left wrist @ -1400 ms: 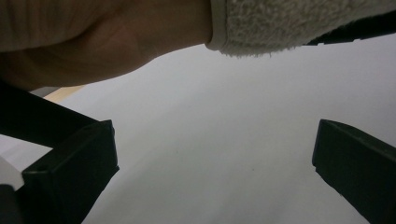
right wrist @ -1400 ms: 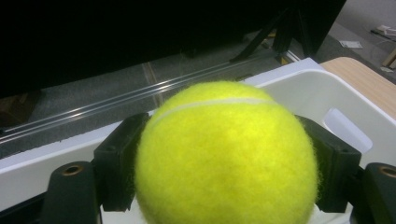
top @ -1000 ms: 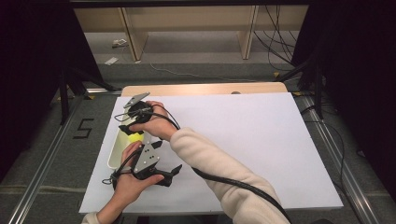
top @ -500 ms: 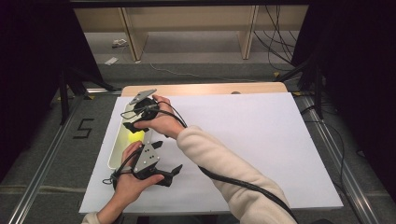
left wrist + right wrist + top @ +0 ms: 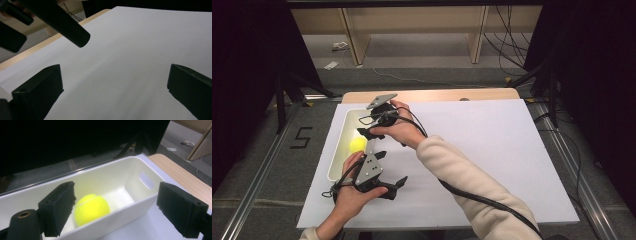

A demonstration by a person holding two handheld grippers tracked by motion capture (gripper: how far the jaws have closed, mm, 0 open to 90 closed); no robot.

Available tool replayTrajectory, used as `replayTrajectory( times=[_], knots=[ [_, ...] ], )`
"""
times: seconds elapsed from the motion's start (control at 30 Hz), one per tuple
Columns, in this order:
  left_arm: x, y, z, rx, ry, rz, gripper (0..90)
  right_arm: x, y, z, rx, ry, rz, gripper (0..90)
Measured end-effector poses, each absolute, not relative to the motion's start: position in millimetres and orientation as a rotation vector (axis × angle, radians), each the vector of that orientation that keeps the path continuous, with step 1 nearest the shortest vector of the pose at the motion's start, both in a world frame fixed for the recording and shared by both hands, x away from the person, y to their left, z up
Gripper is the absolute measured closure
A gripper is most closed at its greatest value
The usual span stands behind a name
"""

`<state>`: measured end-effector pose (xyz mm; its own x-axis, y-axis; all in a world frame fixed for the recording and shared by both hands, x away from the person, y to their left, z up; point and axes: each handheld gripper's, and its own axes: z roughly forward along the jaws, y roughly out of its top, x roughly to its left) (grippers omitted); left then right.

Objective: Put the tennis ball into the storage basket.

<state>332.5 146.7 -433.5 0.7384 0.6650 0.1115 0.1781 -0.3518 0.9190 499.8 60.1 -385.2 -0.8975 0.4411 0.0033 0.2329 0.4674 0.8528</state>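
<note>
Since a second ago the right gripper [image 5: 373, 126] has lifted away from the white bin [image 5: 343, 145] and drawn toward the far edge of the table [image 5: 492, 160], leaving the yellow tennis ball [image 5: 358, 145] lying inside the bin, on its floor about midway along. That bin sits on the white sheet at the left side of the table, its long axis running near to far. In the right gripper view the jaws stand wide apart with nothing between them, the ball [image 5: 92, 209] and the bin's near wall [image 5: 117, 216] showing below. The left gripper [image 5: 387, 186] rests low at the near-left part of the sheet, jaws also spread wide and empty, pointing right across bare paper. Judging from this, the step in hand is the retreat after a drop: it is best done by rising straight clear of the bin's rim before swinging sideways, keeping the trailing cable [image 5: 472, 195] off the bin so nothing tips it.
</note>
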Motion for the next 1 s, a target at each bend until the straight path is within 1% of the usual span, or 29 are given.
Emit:
replayTrajectory(
  times=[0.47,1.0],
  knots=[
    [332,147,-433,1.898,0.645,0.592,0.0,501,24,-386,0.637,2.460,1.400,15.8],
    [332,147,-432,1.891,0.654,0.590,0.0,497,-26,-397,0.723,2.420,1.379,15.8]
  ],
)
